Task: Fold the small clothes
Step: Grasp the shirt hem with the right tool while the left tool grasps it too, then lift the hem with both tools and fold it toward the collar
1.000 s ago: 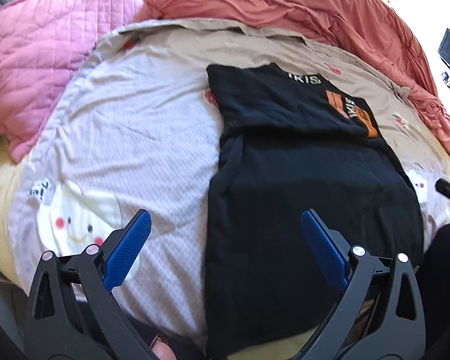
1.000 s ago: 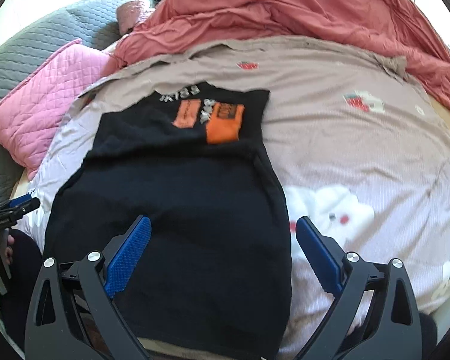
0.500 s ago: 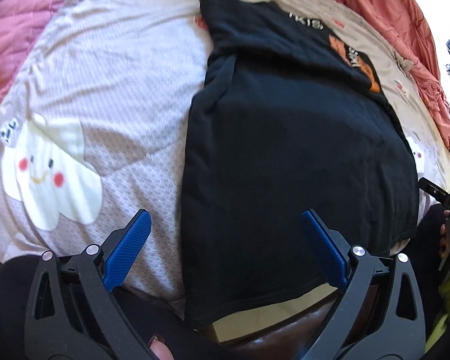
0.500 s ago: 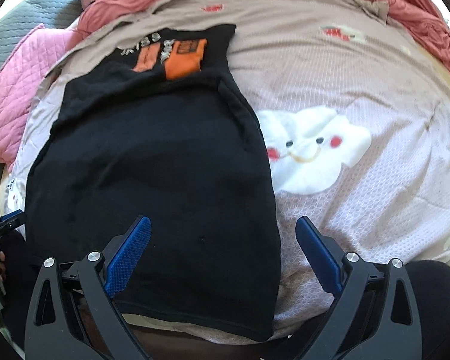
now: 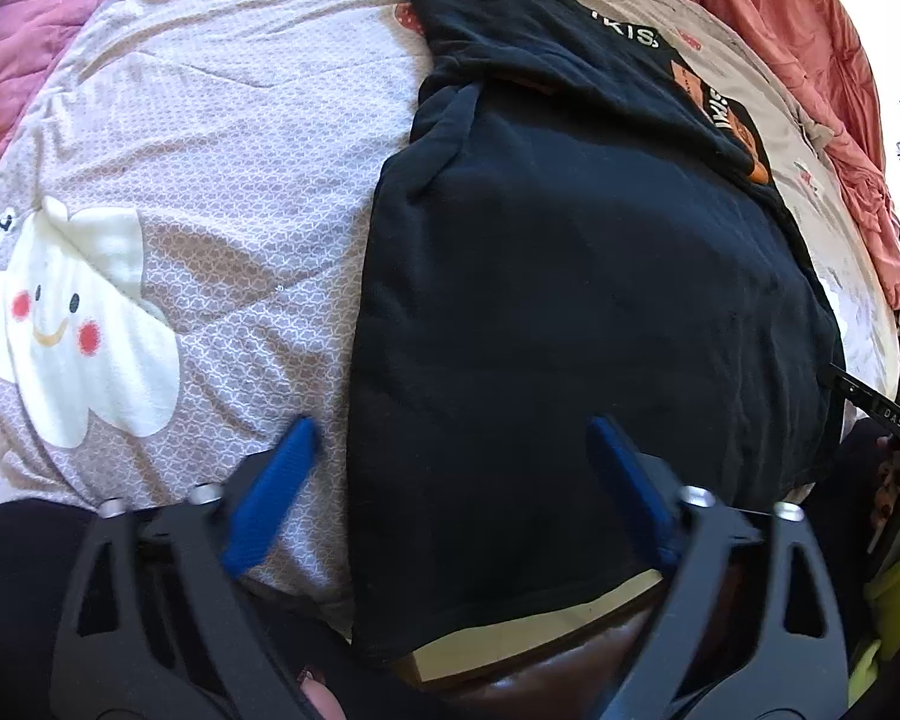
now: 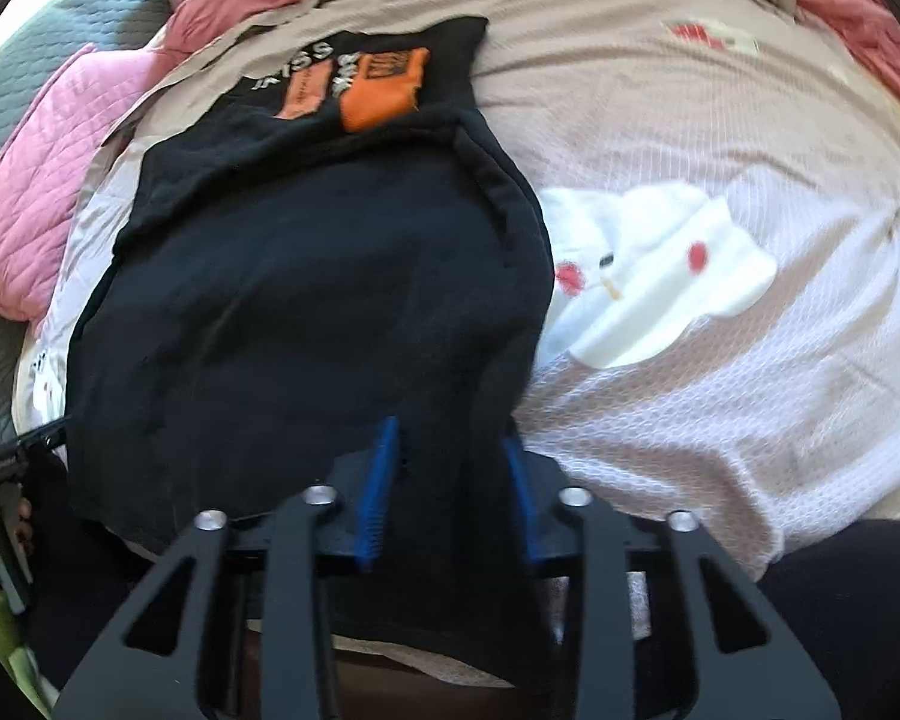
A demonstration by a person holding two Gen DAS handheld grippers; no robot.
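Low in both frames, closing on black shirt (image 5: 570, 300): left gripper (image 5: 450, 450) half-wide astride its near edge, right gripper (image 6: 450, 450) pinching a fold.

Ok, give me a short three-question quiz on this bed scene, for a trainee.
1. True or false: the black cotton T-shirt lies on a wooden table.
2. What is printed on the patterned grey bedspread? A) star B) smiling white cloud C) sailboat
3. What is between the right hand-held gripper's fingers?
Key: 1 false, it lies on the bedspread. 2 B. 3 The T-shirt's near edge; the jaws have just been closing on it.
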